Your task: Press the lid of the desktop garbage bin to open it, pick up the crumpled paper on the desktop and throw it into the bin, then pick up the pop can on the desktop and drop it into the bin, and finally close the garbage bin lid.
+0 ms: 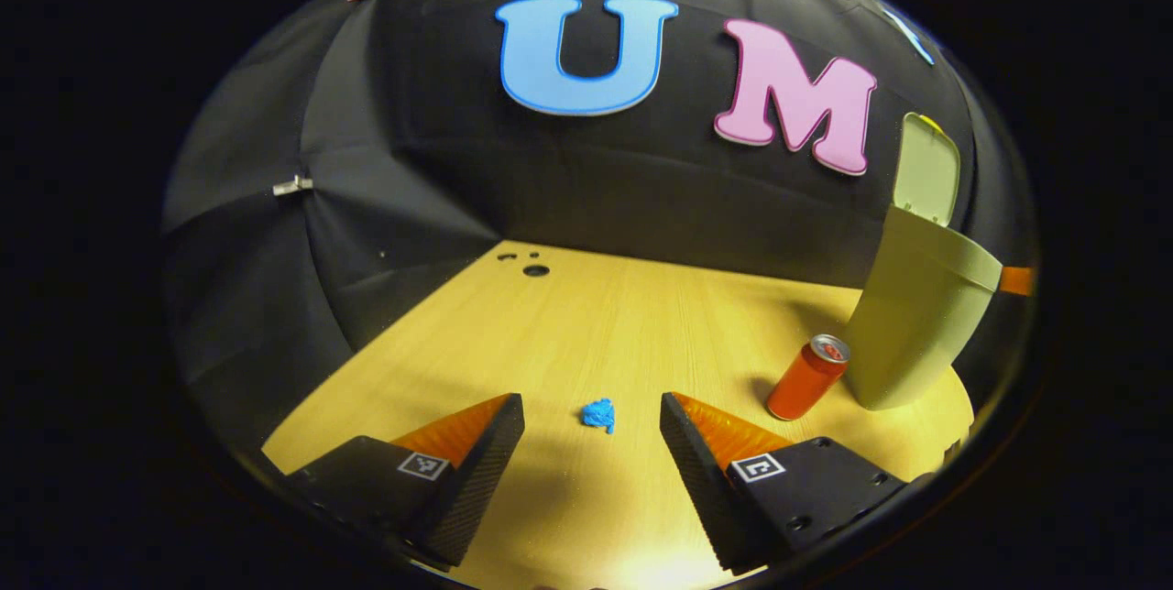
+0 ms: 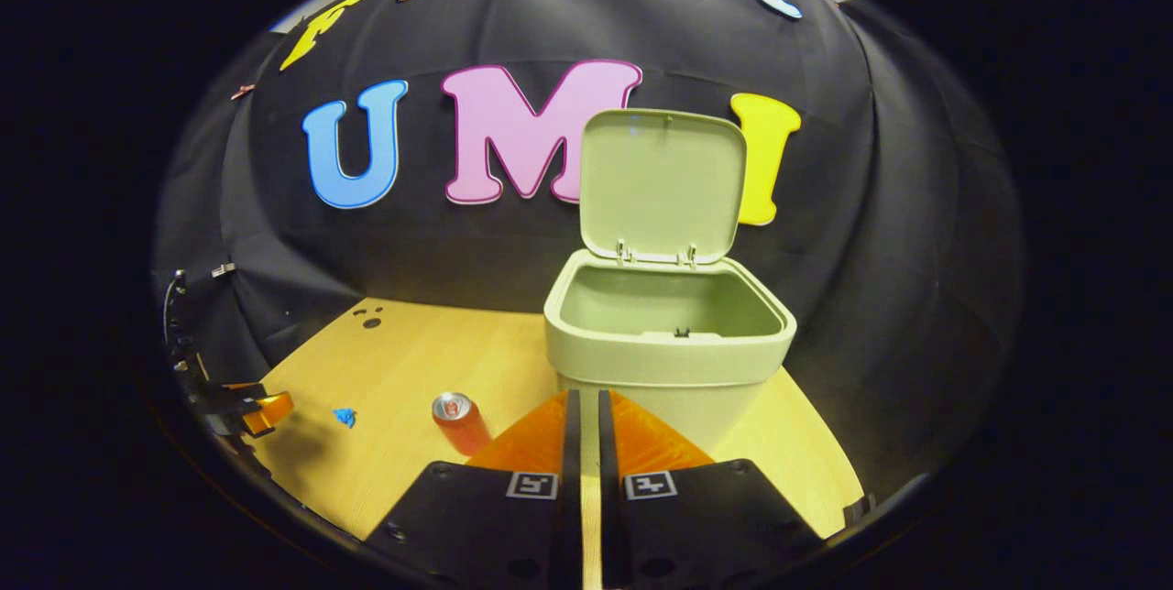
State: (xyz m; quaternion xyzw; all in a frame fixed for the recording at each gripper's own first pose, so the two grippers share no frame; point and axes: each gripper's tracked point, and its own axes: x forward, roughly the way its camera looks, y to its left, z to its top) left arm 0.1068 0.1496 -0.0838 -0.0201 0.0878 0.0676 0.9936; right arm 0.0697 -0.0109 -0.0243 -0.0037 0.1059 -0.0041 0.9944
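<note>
A smooth, light wooden table point(image 1: 586, 324) sits inside dark cloth walls. In the left gripper view, the left gripper point(image 1: 592, 430) is spread wide above the table, and the small blue crumpled paper point(image 1: 598, 414) lies on the wood between its fingertips, touching neither. To the right stands a round orange pop can point(image 1: 806, 378), just beside the pale green plastic bin point(image 1: 916, 320). In the right gripper view, the right gripper point(image 2: 586, 416) is pressed almost together, holding nothing, in front of the bin point(image 2: 669, 361). Its flat lid point(image 2: 660, 182) stands straight up. The can point(image 2: 458, 420) and paper point(image 2: 345, 417) sit well apart on open table.
</note>
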